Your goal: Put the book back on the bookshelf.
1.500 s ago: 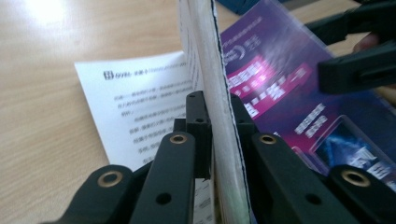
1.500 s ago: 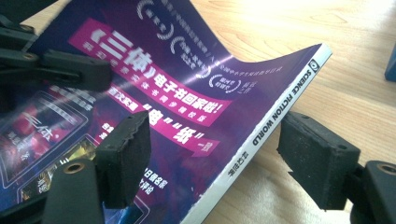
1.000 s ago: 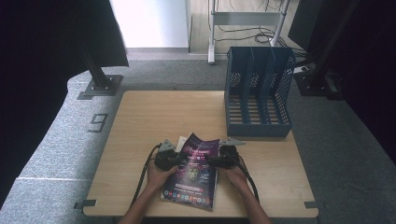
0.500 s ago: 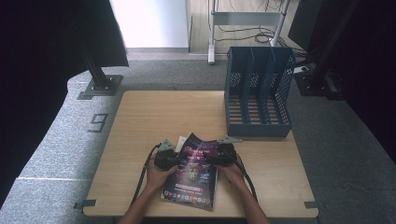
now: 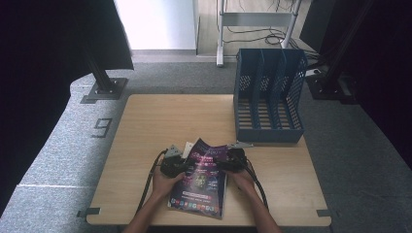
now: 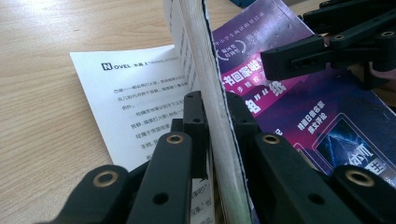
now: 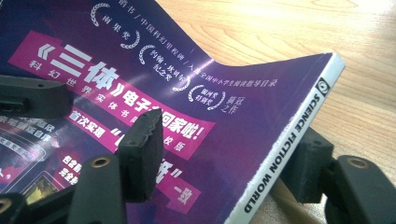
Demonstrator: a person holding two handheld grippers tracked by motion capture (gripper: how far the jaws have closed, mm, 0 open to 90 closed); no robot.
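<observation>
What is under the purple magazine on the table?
Under the purple magazine lies the wooden table. At its open edge a white printed page rests flat on the wood. Anything under the magazine's middle is covered.

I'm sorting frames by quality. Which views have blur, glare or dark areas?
High view: dark at both sides, white glare at the top. Left gripper view: near jaws and magazine edge soft, page text readable. Right gripper view: cover print sharp, table beyond washed out.
</observation>
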